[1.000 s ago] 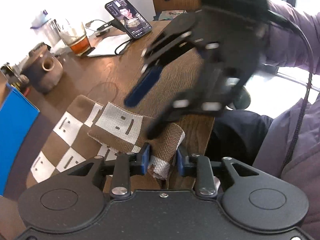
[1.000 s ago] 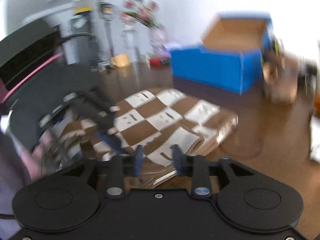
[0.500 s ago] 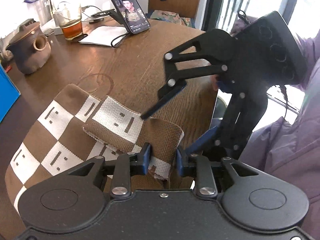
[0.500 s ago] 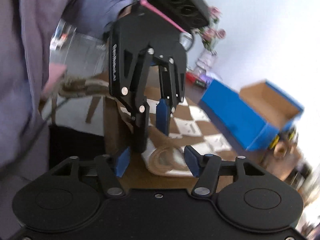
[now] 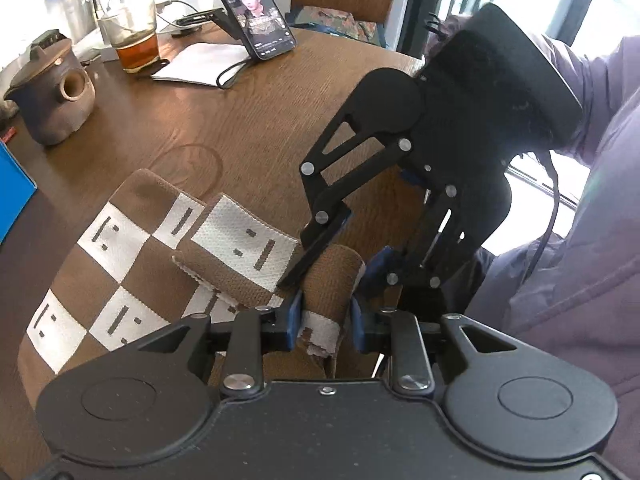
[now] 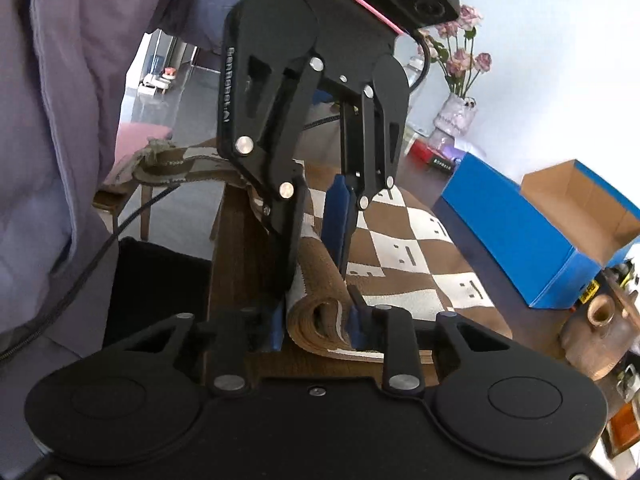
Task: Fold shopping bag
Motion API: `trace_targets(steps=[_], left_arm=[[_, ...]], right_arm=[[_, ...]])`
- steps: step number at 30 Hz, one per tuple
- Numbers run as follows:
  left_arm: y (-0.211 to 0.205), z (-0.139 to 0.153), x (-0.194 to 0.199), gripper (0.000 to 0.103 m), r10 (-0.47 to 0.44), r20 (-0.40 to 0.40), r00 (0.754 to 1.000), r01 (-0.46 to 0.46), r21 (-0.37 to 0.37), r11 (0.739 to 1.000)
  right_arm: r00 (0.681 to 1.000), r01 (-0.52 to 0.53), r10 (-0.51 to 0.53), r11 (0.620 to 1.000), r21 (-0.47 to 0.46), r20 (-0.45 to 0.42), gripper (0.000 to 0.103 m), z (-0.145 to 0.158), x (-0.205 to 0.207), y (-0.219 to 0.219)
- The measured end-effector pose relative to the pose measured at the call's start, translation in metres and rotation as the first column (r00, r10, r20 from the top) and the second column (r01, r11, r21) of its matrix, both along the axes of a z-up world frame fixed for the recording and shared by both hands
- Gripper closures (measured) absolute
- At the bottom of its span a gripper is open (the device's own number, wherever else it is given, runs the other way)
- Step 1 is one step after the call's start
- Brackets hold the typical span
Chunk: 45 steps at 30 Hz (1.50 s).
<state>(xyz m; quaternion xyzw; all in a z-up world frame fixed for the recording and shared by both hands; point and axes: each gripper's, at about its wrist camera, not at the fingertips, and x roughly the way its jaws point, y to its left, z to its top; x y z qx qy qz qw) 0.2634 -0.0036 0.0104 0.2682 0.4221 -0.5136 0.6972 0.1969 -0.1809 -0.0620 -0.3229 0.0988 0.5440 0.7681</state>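
- Since half a second ago the right gripper (image 6: 318,322) has come down onto the rolled edge of the shopping bag (image 5: 132,264); its jaws, spread wide then, now pinch the roll from both sides.
- Left gripper (image 5: 325,320) still pinches the same folded edge, with the right gripper's fingers (image 5: 304,256) touching the fold just beyond it.
- Bag: brown-and-white checked knit, lying on the wooden table (image 5: 248,120) at its near edge, partly folded over itself.
- Left wrist view only: one phone (image 5: 254,12) propped on a stand, one glass (image 5: 134,40) holding amber liquid, white paper (image 5: 200,64).
- Right wrist view only: open blue cardboard box (image 6: 532,240), contents hidden; one vase (image 6: 456,112) holding pink flowers; bag handle (image 6: 168,164) hanging off the table edge.
- Both views: one brown clay pot (image 5: 52,96).
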Motion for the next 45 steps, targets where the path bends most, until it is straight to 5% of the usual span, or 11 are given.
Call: trace_targets(steps=[5, 13, 21, 28, 38, 45], left_arm=[[0.014, 0.014, 0.000, 0.075, -0.012, 0.008, 1.000, 0.012, -0.038, 0.999], [0.015, 0.027, -0.006, 0.074, -0.099, 0.227, 0.969, 0.124, -0.095, 0.988], [-0.022, -0.021, -0.008, 0.074, -0.184, 0.501, 0.846, 0.172, 0.070, 0.982], [-0.022, -0.030, -0.013, 0.080, -0.268, 0.517, 0.813, 0.251, 0.105, 0.962], [-0.020, -0.021, 0.025, 0.084, -0.368, 0.337, 0.866, 0.369, 0.066, 0.927], [-0.018, -0.023, 0.042, 0.084, -0.446, 0.279, 0.851, 0.454, 0.038, 0.890]], right_arm=[[0.999, -0.006, 0.005, 1.000, -0.008, -0.042, 0.073, 0.005, 0.006, -0.004], [0.978, 0.011, -0.011, 1.000, 0.000, -0.209, 0.073, 0.021, 0.019, -0.018], [0.966, 0.016, -0.019, 1.000, -0.014, -0.258, 0.073, 0.026, 0.017, -0.026], [0.940, 0.025, -0.019, 1.000, 0.015, -0.339, 0.074, 0.030, 0.026, -0.036], [0.868, 0.101, -0.010, 0.982, 0.157, -0.497, 0.079, 0.031, 0.052, -0.060], [0.759, 0.265, -0.015, 0.920, 0.288, -0.651, 0.081, 0.026, 0.072, -0.076]])
